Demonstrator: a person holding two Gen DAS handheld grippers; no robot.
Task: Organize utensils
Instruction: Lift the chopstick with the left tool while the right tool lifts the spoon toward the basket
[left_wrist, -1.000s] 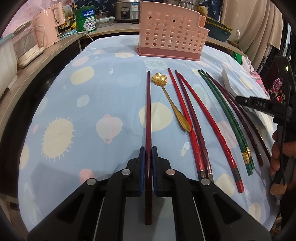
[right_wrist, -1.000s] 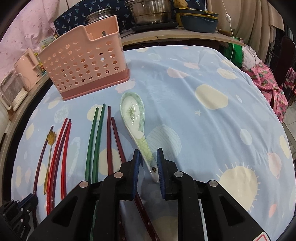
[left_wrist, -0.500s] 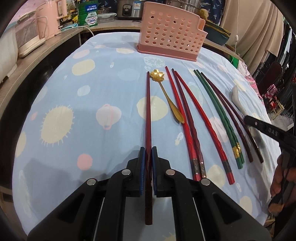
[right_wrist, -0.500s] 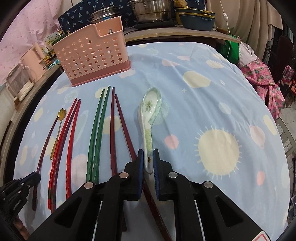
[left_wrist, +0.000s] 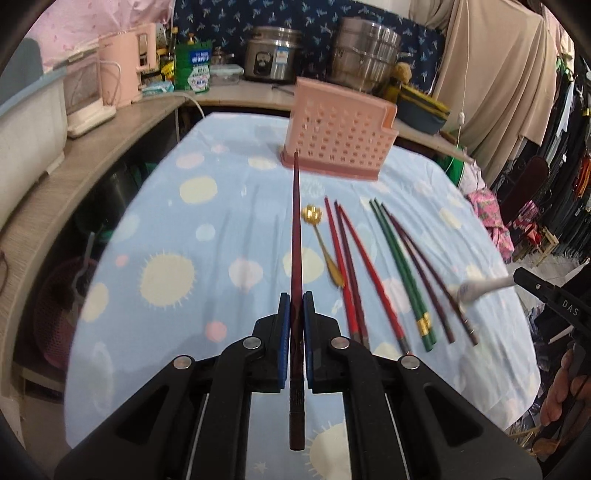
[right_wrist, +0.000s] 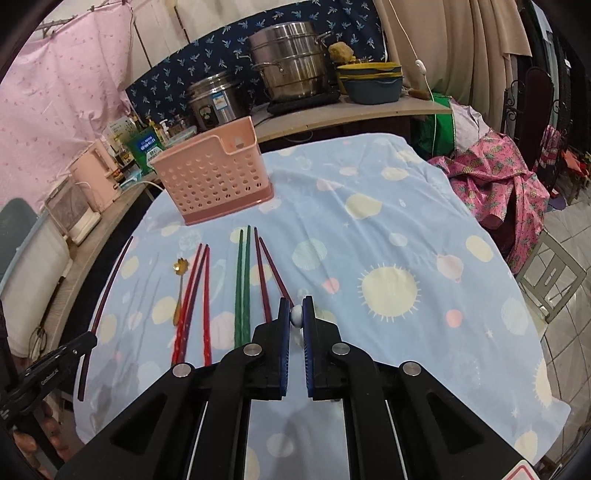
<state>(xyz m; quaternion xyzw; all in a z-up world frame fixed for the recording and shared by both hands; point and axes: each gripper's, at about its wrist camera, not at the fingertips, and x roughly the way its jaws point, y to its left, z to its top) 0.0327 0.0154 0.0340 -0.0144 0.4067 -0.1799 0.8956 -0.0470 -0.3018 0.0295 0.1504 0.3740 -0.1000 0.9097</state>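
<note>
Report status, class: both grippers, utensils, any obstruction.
Left gripper shut on dark red chopstick. Right gripper shut on white spoon. Path to pink caddy unobstructed.

— Where's the basket (left_wrist: 338, 146)?
— Twelve o'clock, far end of the table (right_wrist: 388, 240). Loose chopsticks (left_wrist: 373, 273) lie before it in a row, with a small spoon (left_wrist: 321, 240) at their nine o'clock side.
— Behind the basket?
— A counter (right_wrist: 351, 110) bearing pots (right_wrist: 291, 70).

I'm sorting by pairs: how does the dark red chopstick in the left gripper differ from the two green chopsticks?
The dark red chopstick is single, lifted off the cloth, clamped in the left gripper; the green chopsticks lie side by side on the tablecloth. Only the green chopsticks have gold bands near one end. Both are long, slim and tapered.
</note>
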